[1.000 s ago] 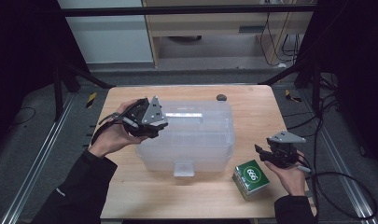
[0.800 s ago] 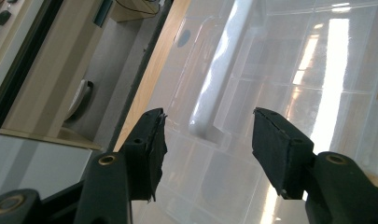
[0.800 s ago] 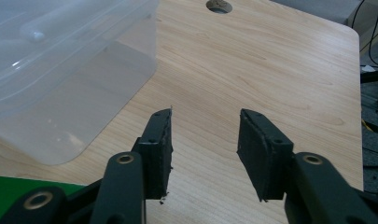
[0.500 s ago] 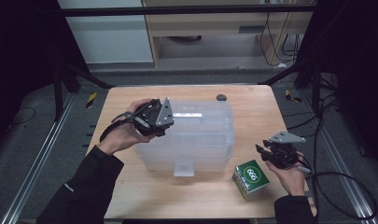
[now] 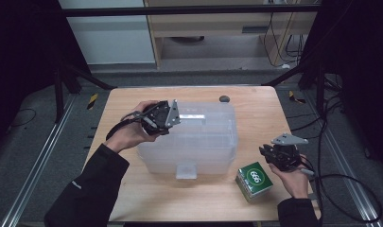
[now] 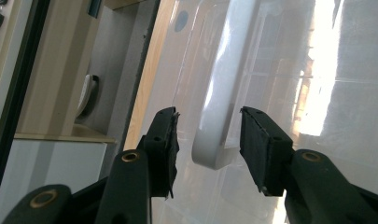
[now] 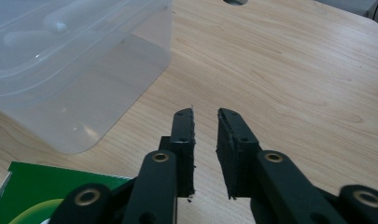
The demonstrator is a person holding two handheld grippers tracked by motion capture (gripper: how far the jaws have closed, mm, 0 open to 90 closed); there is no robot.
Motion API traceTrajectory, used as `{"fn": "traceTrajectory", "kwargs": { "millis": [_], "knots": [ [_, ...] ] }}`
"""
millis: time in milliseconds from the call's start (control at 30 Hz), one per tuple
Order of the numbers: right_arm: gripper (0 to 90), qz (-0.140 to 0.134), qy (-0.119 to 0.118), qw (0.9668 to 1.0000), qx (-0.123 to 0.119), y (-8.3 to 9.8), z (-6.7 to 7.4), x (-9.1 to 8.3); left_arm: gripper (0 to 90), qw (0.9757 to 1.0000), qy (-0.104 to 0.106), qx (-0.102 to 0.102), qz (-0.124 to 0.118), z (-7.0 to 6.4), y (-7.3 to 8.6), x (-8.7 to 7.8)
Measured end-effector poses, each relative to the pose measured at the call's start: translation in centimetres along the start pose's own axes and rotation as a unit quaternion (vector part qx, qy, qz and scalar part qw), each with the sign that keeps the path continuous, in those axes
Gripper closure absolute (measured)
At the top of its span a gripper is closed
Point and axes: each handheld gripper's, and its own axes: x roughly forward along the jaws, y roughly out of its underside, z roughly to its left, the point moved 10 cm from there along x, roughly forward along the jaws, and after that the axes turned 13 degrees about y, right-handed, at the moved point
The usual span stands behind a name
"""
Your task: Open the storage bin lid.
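From the high view, a large clear plastic storage box with a lid [image 5: 189, 142] stands in the middle of the light wooden table [image 5: 132, 198]. The left tongs [image 5: 172, 113] reach over the lid's left end, at the white bar handle [image 5: 191, 116] on top. The right tongs [image 5: 269, 153] hover above bare table near the box's right end, just beside a small green cardboard carton [image 5: 254, 180]. A small dark round object [image 5: 224, 99] lies behind the box.

In the left gripper view, the left tongs [image 6: 207, 140] straddle the end of the handle [image 6: 224, 93]. Their jaws have just been closing, yet gaps remain on both sides, so nothing is pinched.

In the right gripper view, the right tongs [image 7: 205, 140] have just been closing on nothing; a narrow slit remains.

The box looks light and stiff but bulky, with slick walls. The handle seems the sensible hold, gripped near its middle to avoid tilting.
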Motion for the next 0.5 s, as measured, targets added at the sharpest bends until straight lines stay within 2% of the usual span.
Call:
{"fn": "traceTrajectory", "kwargs": {
  "millis": [500],
  "knots": [
    [81.6,0.002,-0.008,1.0000,0.003,0.00,0.24,-0.14,68.0,0.9992,-0.006,0.030,0.026,0.28,-0.69,0.71]
  ]
}}
